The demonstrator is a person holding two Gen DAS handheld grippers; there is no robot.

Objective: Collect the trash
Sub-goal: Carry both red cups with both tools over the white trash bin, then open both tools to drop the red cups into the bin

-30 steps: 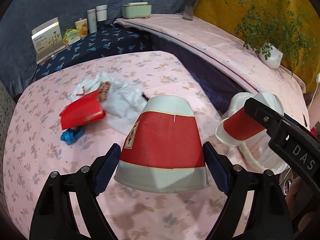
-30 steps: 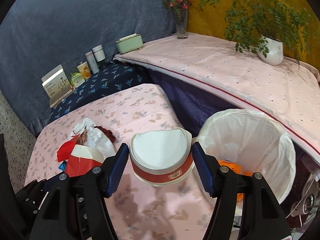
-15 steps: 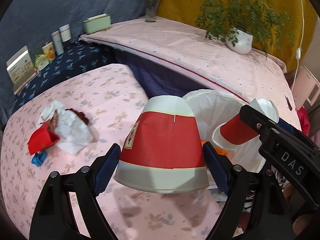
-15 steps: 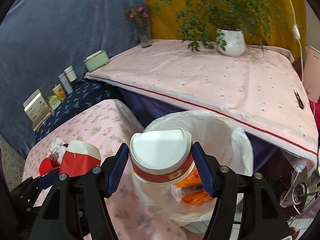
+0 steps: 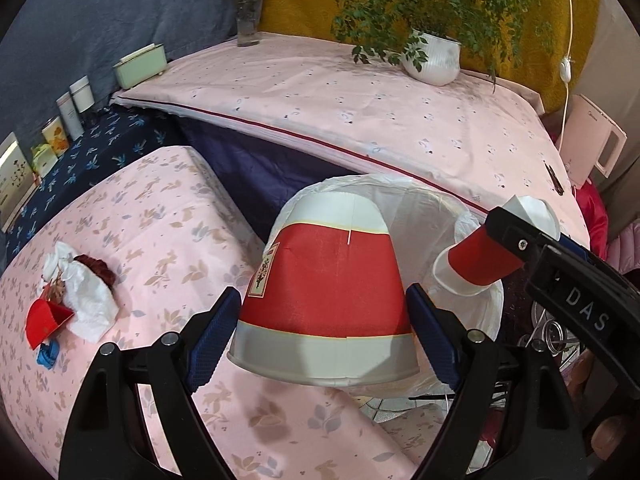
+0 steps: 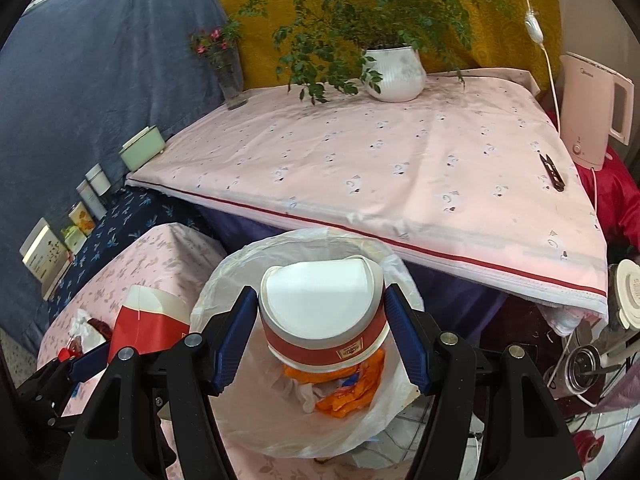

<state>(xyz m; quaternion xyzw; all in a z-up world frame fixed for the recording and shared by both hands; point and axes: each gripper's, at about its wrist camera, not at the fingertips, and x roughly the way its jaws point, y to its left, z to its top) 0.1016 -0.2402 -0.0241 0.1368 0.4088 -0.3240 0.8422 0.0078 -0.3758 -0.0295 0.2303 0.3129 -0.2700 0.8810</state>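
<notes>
The left gripper (image 5: 324,332) is clamped on a big red-and-white paper cup (image 5: 324,292), held upside down, its blue pads pressing the flared sides; the right gripper (image 6: 322,336) is closed the same way on a smaller cup (image 6: 324,320) of the same colours, bottom facing the camera. Both hands have swung sideways off the pink flowered table (image 5: 160,240) over the last second; a second ago the big cup hung above the tablecloth with the bin barely showing, and now the bin (image 6: 280,420) with its white liner sits right behind and under both cups. The smaller cup now hangs over the bin's mouth, above the orange wrappers (image 6: 352,392) already in it; the big cup is at the bin's near rim, half over the table edge. I judge both cups are about ready to drop, the smaller one first, the big one needing a little more reach.

Counted: two grippers, two cups, one bin. Left behind on the table, well apart from the hands, is one heap of rubbish: a crumpled white tissue (image 5: 86,300), a red carton (image 5: 44,320), a small blue scrap (image 5: 47,356) and something brown (image 5: 96,274) I cannot name; so one more trip at least seems called for.
</notes>
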